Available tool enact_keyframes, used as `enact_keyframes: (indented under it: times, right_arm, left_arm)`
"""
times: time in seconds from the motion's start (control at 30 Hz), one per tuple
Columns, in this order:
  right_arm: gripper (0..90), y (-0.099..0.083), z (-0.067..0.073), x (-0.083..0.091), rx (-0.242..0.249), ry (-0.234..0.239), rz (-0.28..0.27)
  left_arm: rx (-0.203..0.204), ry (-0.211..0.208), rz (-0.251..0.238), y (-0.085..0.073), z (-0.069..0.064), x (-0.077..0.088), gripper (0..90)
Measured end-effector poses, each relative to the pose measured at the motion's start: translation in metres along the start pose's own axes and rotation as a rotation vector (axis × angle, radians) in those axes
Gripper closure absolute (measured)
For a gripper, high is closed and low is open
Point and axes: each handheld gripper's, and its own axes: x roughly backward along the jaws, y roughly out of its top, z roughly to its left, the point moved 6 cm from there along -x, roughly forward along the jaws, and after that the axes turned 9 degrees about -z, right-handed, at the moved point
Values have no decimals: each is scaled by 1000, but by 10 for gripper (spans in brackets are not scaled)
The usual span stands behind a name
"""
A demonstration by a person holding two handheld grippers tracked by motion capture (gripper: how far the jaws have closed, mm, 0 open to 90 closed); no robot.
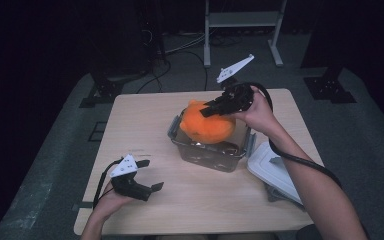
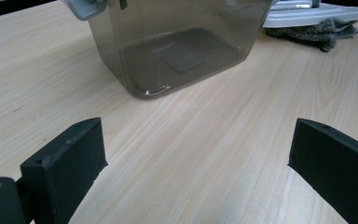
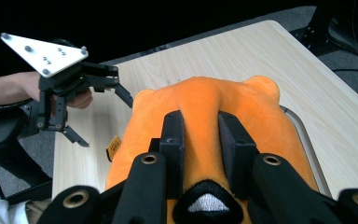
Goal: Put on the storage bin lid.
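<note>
— Tool point(image 1: 147, 181) on our left sits nearest, low over the tabletop point(image 1: 145, 125), jaws spread wide with nothing between them. Do we need it yet?

— Not yet. From its own view the bin point(image 2: 177, 51) stands just ahead, so we could brace the near wall if it starts to slide.

— And the right tool point(image 1: 209, 111)?

— Clenched on the plush point(image 1: 207, 127). In its own view the pads point(image 3: 173, 140) pinch a ridge of orange fabric on top, so we hold it by a fold, not round the body.

— Where is the plush now?

— Partly down in the bin, its upper half above the rim point(image 1: 176, 125). It looks wide for the opening, so we judge the step is lowering it in.

— How do we do that well?

— We keep it centred between the walls, go straight down, and let go only once it rests on the floor of the bin. A soft fold can slip, so we shouldn't push sideways.

— Anything beyond?

— The lid point(image 1: 272, 170) lies to the right of the bin on a grey cloth point(image 2: 319, 32), clear of our path.
</note>
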Motion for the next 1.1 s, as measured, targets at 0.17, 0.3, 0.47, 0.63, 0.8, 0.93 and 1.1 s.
enact_keyframes:
  times: [0.17, 0.3, 0.47, 0.63, 0.8, 0.93, 1.1]
  right_arm:
    - [730, -6, -7, -5, -10, -7, 10]
    - [730, -11, -12, -8, -20, -12, 14]
    - [730, -16, -17, -11, -29, -22, 23]
    - [730, -23, -22, -14, -48, -29, 24]
    - [730, -27, -25, -17, -57, -30, 27]
    - [730, -32, -28, -20, -68, -31, 33]
    - [729, -35, -29, -22, -80, -32, 38]
  left_arm:
    - [2, -1, 2, -1, 0, 0, 29]
    - [1, 2, 0, 0, 0, 0, 29]
    - [-3, 2, 4, 0, -1, 0, 29]
    - [-7, 0, 7, 0, -1, 0, 29]
    - [-6, -1, 9, -1, -2, 0, 29]
    - [-6, -1, 8, 0, -2, 0, 29]
    - [-7, -2, 7, 0, -2, 0, 29]
